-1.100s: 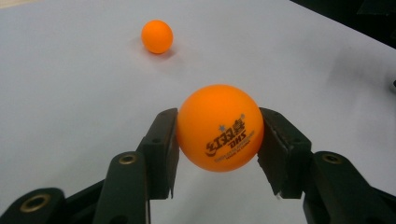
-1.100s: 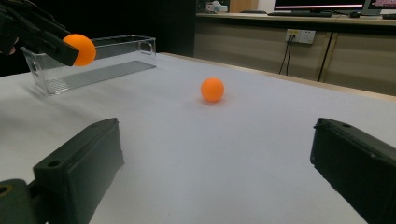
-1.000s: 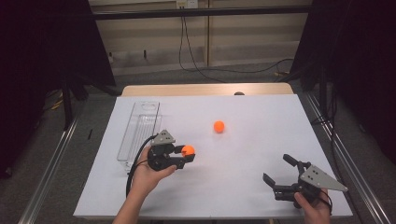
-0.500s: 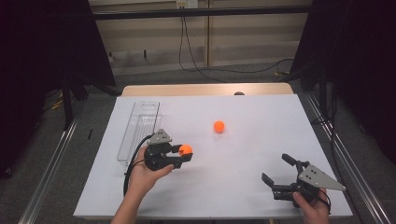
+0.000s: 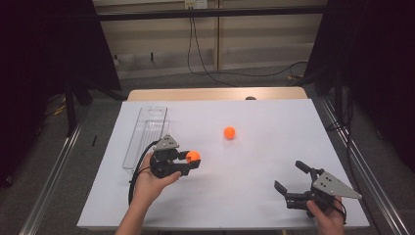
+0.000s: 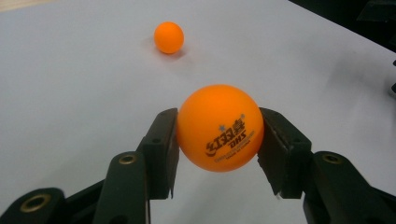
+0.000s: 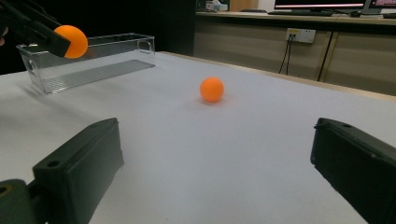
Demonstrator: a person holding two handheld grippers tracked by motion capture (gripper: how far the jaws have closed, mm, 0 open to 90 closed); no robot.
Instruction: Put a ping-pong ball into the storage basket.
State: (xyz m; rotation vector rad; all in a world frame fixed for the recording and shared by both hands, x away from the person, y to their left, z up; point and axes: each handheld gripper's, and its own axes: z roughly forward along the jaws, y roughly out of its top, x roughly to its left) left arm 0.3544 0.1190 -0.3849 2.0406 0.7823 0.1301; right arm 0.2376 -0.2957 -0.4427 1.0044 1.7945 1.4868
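An orange ping-pong ball (image 5: 193,156) with printed lettering (image 6: 219,128) is pinched between the jaws of my left gripper (image 5: 192,158), which is shut on it a little above the white table. That held ball (image 7: 70,41) also shows in the right gripper view, in front of a clear bin. A second orange ball (image 5: 229,132) rests loose on the table, farther back and to the right (image 6: 168,37) (image 7: 211,89). My right gripper (image 5: 289,176) rests near the front right corner, open, with nothing between its fingers (image 7: 215,163).
A clear plastic bin (image 5: 147,134) lies lengthwise at the table's left, just behind the left hand (image 7: 88,65). The white table cover (image 5: 264,147) ends at a wooden strip (image 5: 215,94) at the back. Metal rails (image 5: 58,166) run along both sides.
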